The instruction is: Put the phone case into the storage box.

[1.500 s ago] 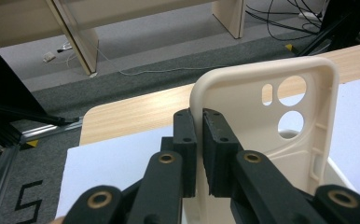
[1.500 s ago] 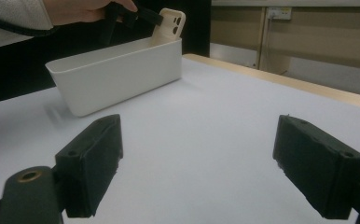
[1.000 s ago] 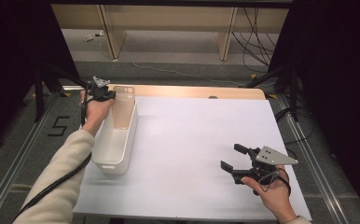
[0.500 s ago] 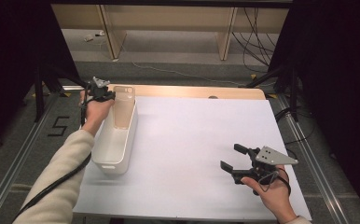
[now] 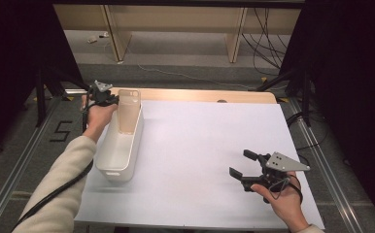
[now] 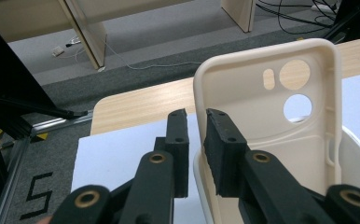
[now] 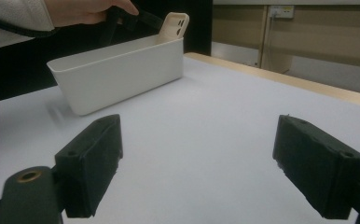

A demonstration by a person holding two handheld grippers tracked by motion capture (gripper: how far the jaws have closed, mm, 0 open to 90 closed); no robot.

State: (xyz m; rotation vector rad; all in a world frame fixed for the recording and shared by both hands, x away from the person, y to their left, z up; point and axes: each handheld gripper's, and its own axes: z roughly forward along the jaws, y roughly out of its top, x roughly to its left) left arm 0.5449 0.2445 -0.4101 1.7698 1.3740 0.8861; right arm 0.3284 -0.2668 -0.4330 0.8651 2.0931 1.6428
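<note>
The left gripper sits at the far left of the table, at the far end of the bin. In the left gripper view its jaws stand a little apart, astride the left edge of the case: one jaw outside it, the other against its inner face. The jaws have just been opening, and a narrow gap shows between the outer jaw and the case edge, so the pads no longer seem to press on it. The case is a cream phone case, standing upright in the far end of the bin with its camera cut-outs at the top, rising above the bin's rim. In the right gripper view it leans against the bin's far end wall, with the left hand just beside it.

The bin is a long white tub lying lengthwise, near to far, along the left side of a white sheet that covers most of the table; a strip of bare wood shows along the far edge.

The right gripper is held at the near right, well apart from the bin, just above the sheet. Its jaws are spread wide, with nothing between them, and they point left toward the bin.
</note>
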